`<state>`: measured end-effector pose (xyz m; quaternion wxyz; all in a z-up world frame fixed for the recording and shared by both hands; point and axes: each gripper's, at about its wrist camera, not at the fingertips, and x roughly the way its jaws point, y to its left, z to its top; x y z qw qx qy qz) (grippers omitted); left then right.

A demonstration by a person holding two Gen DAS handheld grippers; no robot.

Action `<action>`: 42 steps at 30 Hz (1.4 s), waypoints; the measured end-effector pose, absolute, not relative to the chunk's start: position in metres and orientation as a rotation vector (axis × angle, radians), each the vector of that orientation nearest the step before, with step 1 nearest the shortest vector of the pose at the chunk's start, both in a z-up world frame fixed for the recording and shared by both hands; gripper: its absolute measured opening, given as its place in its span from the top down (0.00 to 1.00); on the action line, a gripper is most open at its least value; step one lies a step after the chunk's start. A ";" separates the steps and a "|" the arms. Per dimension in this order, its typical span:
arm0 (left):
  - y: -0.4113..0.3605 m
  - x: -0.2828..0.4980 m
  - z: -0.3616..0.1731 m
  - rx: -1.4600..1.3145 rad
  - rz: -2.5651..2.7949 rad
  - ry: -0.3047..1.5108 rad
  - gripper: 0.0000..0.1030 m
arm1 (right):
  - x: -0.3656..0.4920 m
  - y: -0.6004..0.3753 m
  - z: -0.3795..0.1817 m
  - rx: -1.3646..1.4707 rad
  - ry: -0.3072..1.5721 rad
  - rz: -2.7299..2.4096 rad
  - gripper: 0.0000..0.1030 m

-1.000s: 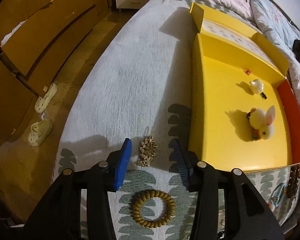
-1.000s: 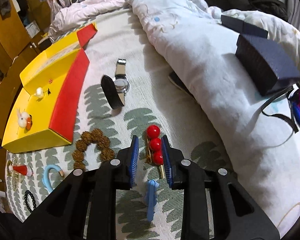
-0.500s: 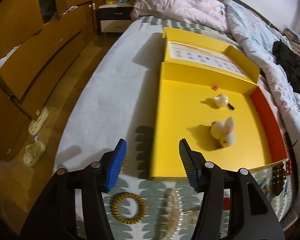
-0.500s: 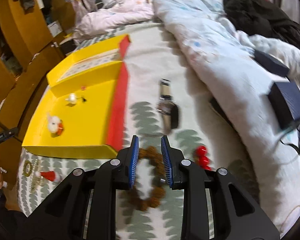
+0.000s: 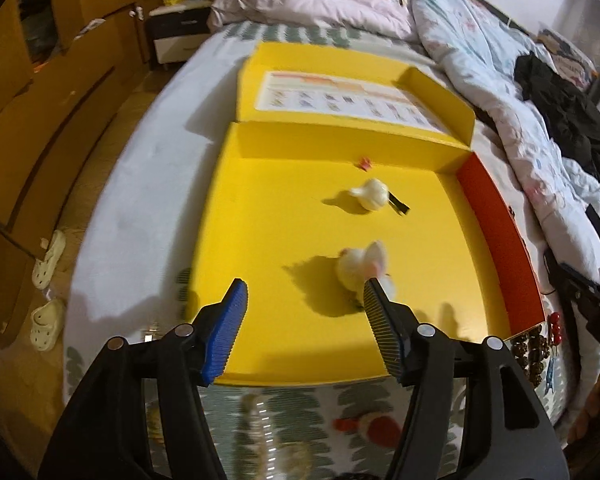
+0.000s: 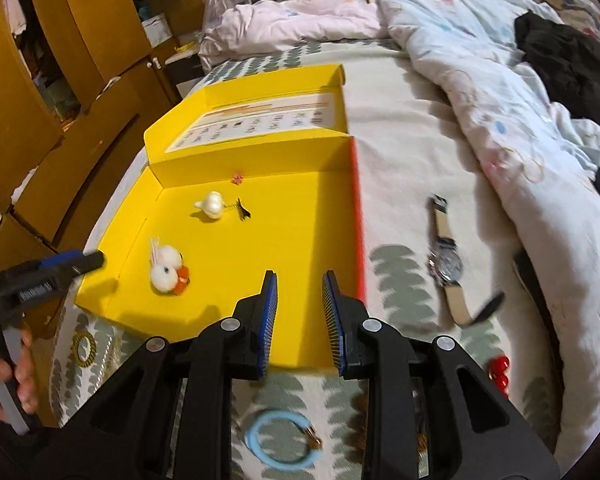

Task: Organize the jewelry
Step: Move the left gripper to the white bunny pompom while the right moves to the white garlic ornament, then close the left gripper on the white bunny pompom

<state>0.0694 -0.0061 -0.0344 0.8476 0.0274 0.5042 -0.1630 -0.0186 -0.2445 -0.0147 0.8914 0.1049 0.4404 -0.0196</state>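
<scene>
An open yellow box [image 5: 284, 216] [image 6: 300, 216] lies on the bed. It holds a white pom-pom clip [image 5: 374, 195] [image 6: 212, 205], a fluffy bunny hair tie [image 5: 360, 268] [image 6: 166, 266] and a tiny red charm [image 5: 366, 164]. My left gripper [image 5: 304, 298] is open and empty above the box's near edge; it also shows in the right wrist view [image 6: 80, 262]. My right gripper [image 6: 299, 280] is open a little and empty, over the box's near right part. A wristwatch [image 6: 446, 264], red beads [image 6: 500, 370] [image 5: 555, 322], a blue ring [image 6: 284, 442], a brown bead bracelet [image 5: 534, 354] and a gold coil tie [image 6: 85, 348] lie outside.
A rumpled duvet [image 6: 500, 92] with black clothes [image 6: 572, 64] fills the right side of the bed. Wooden wardrobes [image 5: 40, 100] and slippers [image 5: 48, 320] on the floor are to the left. A red-and-white clip [image 5: 374, 426] lies near the bed's front edge.
Both grippers swung from the loose jewelry toward the yellow box, which now fills the middle of both views. The left moved right, the right moved left. Both stayed empty.
</scene>
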 end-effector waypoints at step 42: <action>-0.053 0.112 -0.101 0.083 -0.398 1.267 0.61 | 0.098 -0.216 -0.059 0.175 1.028 0.041 0.73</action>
